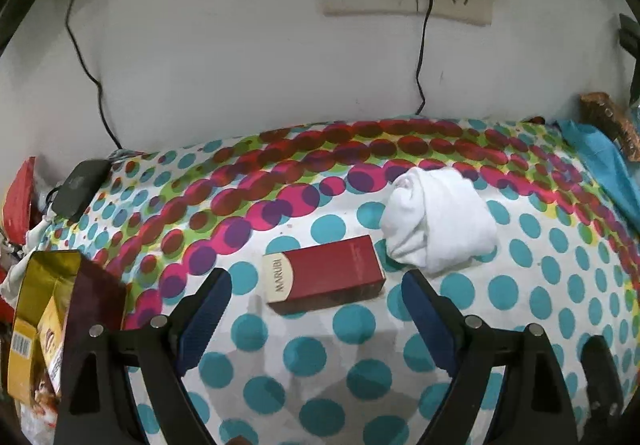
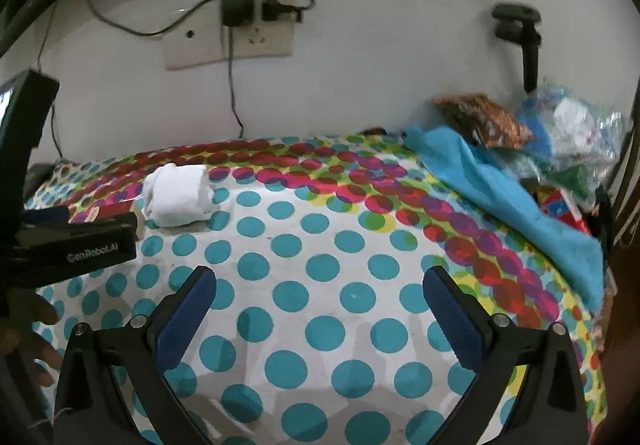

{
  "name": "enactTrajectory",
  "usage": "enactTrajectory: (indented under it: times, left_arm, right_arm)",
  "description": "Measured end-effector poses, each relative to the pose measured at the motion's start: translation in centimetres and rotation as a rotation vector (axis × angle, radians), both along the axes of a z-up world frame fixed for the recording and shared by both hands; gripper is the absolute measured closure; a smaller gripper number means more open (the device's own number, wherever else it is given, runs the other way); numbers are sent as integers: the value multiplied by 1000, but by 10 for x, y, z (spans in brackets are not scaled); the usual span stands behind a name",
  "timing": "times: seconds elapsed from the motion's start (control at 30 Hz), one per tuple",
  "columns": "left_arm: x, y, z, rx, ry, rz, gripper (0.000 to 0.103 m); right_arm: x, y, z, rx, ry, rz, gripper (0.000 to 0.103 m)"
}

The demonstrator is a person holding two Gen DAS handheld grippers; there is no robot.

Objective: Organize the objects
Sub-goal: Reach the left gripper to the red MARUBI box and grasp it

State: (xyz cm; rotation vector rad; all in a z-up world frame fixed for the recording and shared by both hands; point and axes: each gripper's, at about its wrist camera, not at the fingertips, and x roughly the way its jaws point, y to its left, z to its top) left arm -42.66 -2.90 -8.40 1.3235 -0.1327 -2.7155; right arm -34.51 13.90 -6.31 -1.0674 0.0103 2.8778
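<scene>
A red box marked MARUBI (image 1: 326,273) lies flat on the polka-dot cloth (image 1: 360,357), just ahead of my left gripper (image 1: 316,285), which is open and empty with a finger either side of it. A rolled white cloth (image 1: 438,221) lies just behind the box to the right. In the right wrist view the white cloth (image 2: 180,199) sits at the far left, with the red box (image 2: 114,214) partly hidden behind the left gripper's body (image 2: 76,245). My right gripper (image 2: 320,281) is open and empty over bare cloth (image 2: 320,245).
A yellow and brown packet (image 1: 52,321) stands at the left edge. A black adapter (image 1: 80,181) lies at the back left, with cables on the wall. A blue towel (image 2: 508,193), a brown packet (image 2: 484,119) and plastic bags (image 2: 572,129) crowd the right side.
</scene>
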Motion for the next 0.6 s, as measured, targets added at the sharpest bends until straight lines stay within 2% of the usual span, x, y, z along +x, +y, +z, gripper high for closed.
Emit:
enactTrajectory:
  times: [0.13, 0.17, 0.2, 0.3, 0.37, 0.47, 0.6]
  left_arm:
    - [-10, 2, -9, -27, -15, -9, 14]
    - [-11, 2, -11, -27, -18, -11, 19]
    - [-11, 1, -13, -31, -25, -7, 36]
    - [-4, -6, -11, 15, -9, 1, 36]
    - [5, -7, -10, 6, 13, -1, 37]
    - [20, -16, -11, 24, 3, 26, 37]
    - [46, -24, -13, 6, 11, 30, 37]
  right_arm:
    - [-4, 1, -5, -15, -29, 3, 0]
    - [-4, -1, -5, -9, -27, 6, 0]
    - [-3, -3, -4, 0, -24, 12, 0]
    - [-3, -6, -5, 16, -26, 14, 0]
    - [-5, -6, -7, 17, -41, 12, 0]
    - [-13, -8, -13, 15, -93, 31, 0]
    - [-26, -17, -26, 36, -183, 73, 0]
